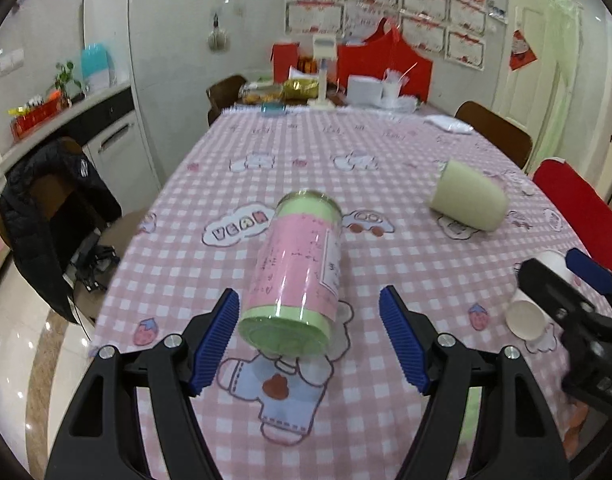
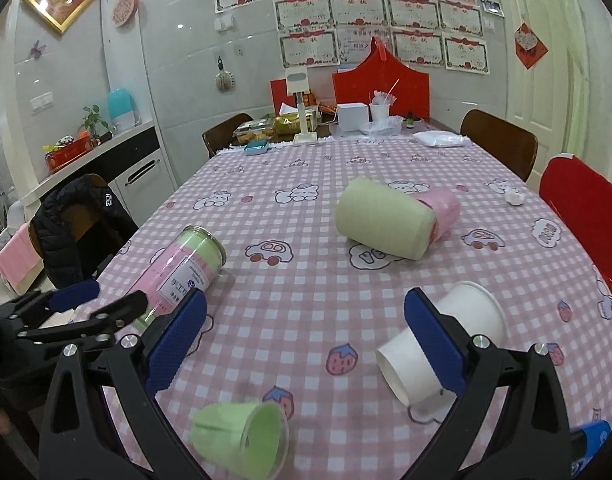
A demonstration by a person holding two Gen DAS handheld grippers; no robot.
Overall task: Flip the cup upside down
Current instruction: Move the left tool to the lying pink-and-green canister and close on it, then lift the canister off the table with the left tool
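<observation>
A pink and green cylindrical cup (image 1: pixel 296 270) lies on its side on the checked tablecloth, its near end between the open blue pads of my left gripper (image 1: pixel 309 336); it also shows in the right wrist view (image 2: pixel 182 272). My right gripper (image 2: pixel 306 344) is open and empty above the table. Two white paper cups (image 2: pixel 441 340) lie on their sides by its right finger (image 2: pixel 433 344). A green plastic cup (image 2: pixel 246 432) lies on its side just below it. A pale green cup (image 2: pixel 381 220) lies farther back, with a pink cup (image 2: pixel 445 210) behind it.
The right gripper (image 1: pixel 577 300) shows at the right edge of the left wrist view, the left gripper (image 2: pixel 66 312) at the left of the right wrist view. Chairs stand around the table; one holds a black jacket (image 1: pixel 46 208). Boxes and a lamp (image 2: pixel 302 120) stand at the far end.
</observation>
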